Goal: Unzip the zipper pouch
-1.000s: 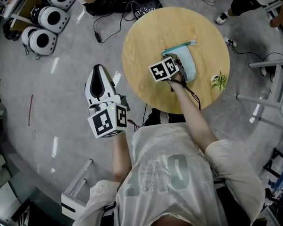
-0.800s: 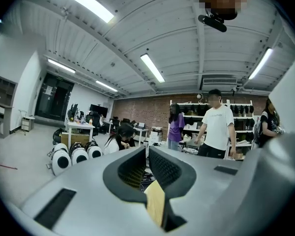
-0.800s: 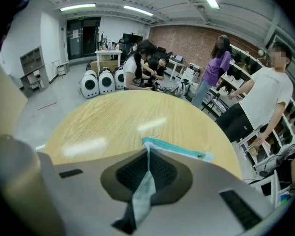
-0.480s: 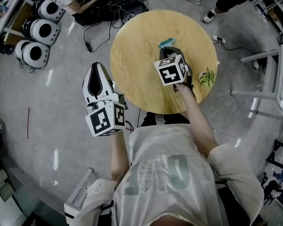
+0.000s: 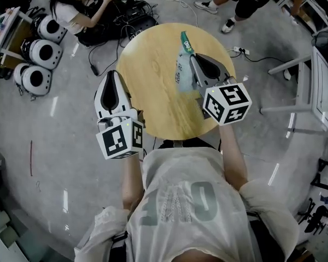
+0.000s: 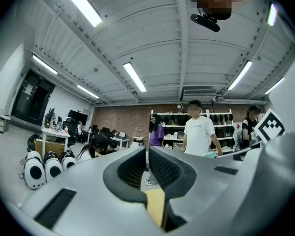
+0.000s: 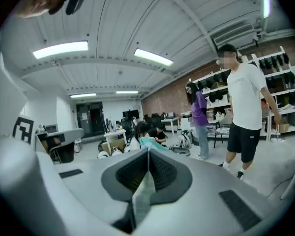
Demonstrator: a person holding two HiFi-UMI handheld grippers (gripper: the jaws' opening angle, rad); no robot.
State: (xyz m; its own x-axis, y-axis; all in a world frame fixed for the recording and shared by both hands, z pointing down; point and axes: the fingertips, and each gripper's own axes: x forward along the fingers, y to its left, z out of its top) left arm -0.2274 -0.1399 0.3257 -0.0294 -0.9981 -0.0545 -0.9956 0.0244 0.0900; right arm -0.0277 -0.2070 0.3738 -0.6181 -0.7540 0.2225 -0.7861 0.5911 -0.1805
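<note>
Right gripper view: right gripper [image 7: 148,152] clamps zipper pouch [image 7: 140,195] fabric, anchoring step; left gripper [image 5: 113,82] closed, empty, probably must open for the pull next

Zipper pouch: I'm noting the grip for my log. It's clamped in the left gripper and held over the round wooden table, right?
Not the left one: the zipper pouch is clamped in the right gripper. The right gripper view shows the fabric pinched between its shut jaws. It is indeed held over the round wooden table.
</note>
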